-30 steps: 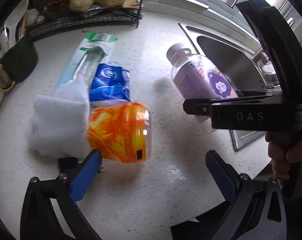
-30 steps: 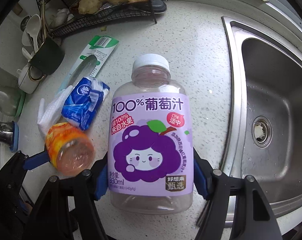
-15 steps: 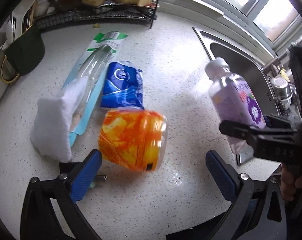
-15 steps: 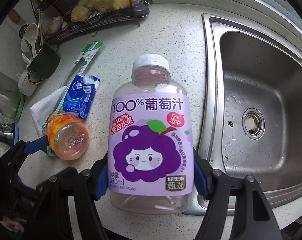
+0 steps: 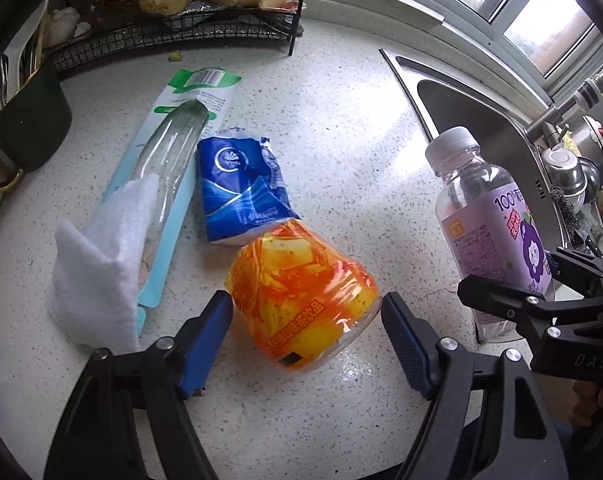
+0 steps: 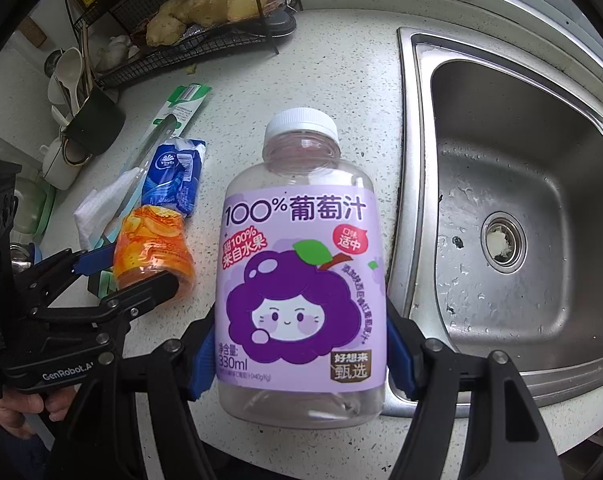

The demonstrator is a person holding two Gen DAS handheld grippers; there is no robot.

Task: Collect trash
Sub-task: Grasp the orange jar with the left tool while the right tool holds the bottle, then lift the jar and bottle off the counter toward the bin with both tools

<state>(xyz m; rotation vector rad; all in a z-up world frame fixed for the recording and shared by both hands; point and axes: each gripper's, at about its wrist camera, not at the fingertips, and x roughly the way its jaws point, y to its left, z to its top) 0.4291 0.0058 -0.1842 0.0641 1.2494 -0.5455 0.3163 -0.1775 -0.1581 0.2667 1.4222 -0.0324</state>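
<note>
The step in hand is the second pickup: the right gripper (image 6: 301, 356) already carries the clear plastic grape-juice bottle with a purple label and white cap (image 6: 301, 276), its blue pads pinching the bottle's lower sides, held above the speckled white countertop (image 5: 341, 120) just beside the steel sink (image 6: 521, 208). The left gripper (image 5: 305, 336) points steeply down at the crushed orange-and-yellow-wrapped plastic bottle (image 5: 301, 288), which lies on its side well apart from the sink, with a blue tissue packet (image 5: 241, 192) touching its far end. Its jaws have just been closing, with that orange bottle between them; the left pad looks to be at the wrapper, while a narrow gap seems to remain at the right pad, though the glare makes this hard to judge. The next move calls for finishing the squeeze gently, since the crumpled body will likely give, then lifting clear of the white paper napkin (image 5: 97, 272) and the long clear blister pack (image 5: 169, 168) beyond it
</note>
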